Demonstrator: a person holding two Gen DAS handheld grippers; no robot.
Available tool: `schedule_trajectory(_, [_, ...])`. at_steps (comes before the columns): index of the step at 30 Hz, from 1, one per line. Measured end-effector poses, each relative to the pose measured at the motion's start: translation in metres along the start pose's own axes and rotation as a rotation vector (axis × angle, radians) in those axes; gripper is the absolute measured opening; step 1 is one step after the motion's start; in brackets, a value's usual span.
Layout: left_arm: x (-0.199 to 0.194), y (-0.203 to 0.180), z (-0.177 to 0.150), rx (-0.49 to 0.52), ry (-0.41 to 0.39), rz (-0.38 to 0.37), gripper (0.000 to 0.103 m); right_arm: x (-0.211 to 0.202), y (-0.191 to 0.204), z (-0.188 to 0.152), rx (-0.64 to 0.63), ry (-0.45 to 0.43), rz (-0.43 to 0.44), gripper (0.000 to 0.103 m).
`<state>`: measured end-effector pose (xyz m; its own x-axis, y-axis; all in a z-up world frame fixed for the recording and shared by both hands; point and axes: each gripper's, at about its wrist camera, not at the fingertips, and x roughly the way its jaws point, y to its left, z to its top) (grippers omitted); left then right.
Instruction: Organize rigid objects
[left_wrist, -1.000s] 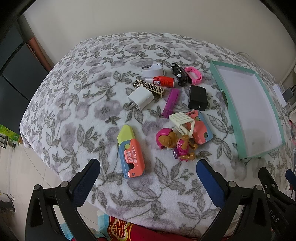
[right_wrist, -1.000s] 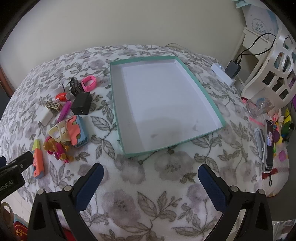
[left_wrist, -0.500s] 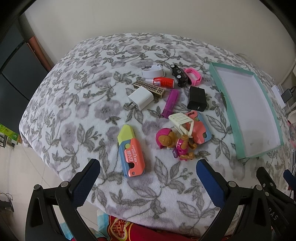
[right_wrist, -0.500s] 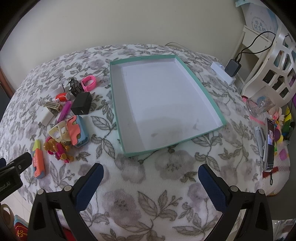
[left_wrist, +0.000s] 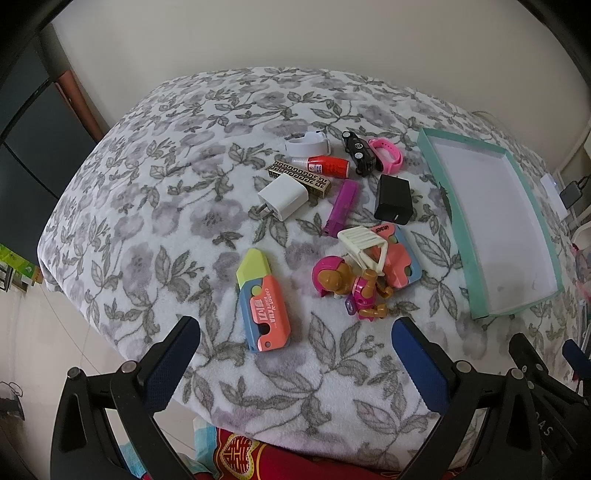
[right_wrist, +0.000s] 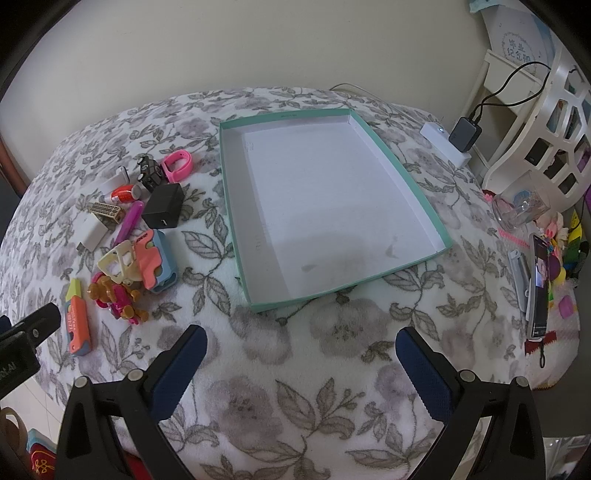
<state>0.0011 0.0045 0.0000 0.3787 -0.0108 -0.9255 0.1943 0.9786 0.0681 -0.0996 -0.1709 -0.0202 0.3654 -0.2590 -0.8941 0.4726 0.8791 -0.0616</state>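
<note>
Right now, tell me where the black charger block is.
The black charger block lies on the floral blanket in the left wrist view, between the purple stick and the teal tray, below the toy car.

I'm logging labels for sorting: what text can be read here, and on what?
"CARROT KNIFE", partly blurred: coral and blue toy knife.
"毕业纪念册": round label on the white box.
"AI": left gripper body.
Gold bar, red bottle: unreadable.
</note>
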Motion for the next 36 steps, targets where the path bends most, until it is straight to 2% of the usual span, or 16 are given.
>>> schedule_trajectory(7, [-0.004, 0.012, 0.004, -0.044, -0.016, -0.035, 0.103, -0.002, 0.001, 0.0, 0.0, -0.008, 0.015, 0.103])
schedule_trajectory(11, [-0.012, 0.04, 0.011, -0.122, -0.073, 0.031, 0.103, -0.015, 0.009, 0.006, -0.004, -0.069, 0.076, 0.103])
schedule_trajectory(16, [0.001, 0.076, 0.013, -0.256, -0.032, 0.013, 0.103, -0.022, 0.038, 0.021, -0.048, -0.089, 0.131, 0.103])
schedule_trajectory(18, [0.01, 0.08, 0.011, -0.277, -0.007, -0.003, 0.103, -0.02, 0.049, 0.027, -0.071, -0.083, 0.161, 0.103])
schedule_trajectory(21, [0.027, 0.078, 0.01, -0.279, 0.04, -0.018, 0.103, -0.007, 0.068, 0.031, -0.108, -0.045, 0.202, 0.102])
schedule_trajectory(25, [0.05, 0.076, 0.014, -0.285, 0.109, -0.021, 0.103, 0.019, 0.091, 0.032, -0.146, 0.035, 0.237, 0.093])
schedule_trajectory(27, [0.06, 0.073, 0.015, -0.276, 0.134, -0.022, 0.103, 0.032, 0.099, 0.03, -0.145, 0.077, 0.25, 0.092])
schedule_trajectory(31, [0.078, 0.07, 0.018, -0.254, 0.168, -0.003, 0.101, 0.05, 0.109, 0.028, -0.101, 0.137, 0.307, 0.09])
schedule_trajectory(36, [0.094, 0.084, 0.02, -0.296, 0.186, -0.014, 0.101, 0.066, 0.117, 0.029, -0.026, 0.175, 0.347, 0.09])
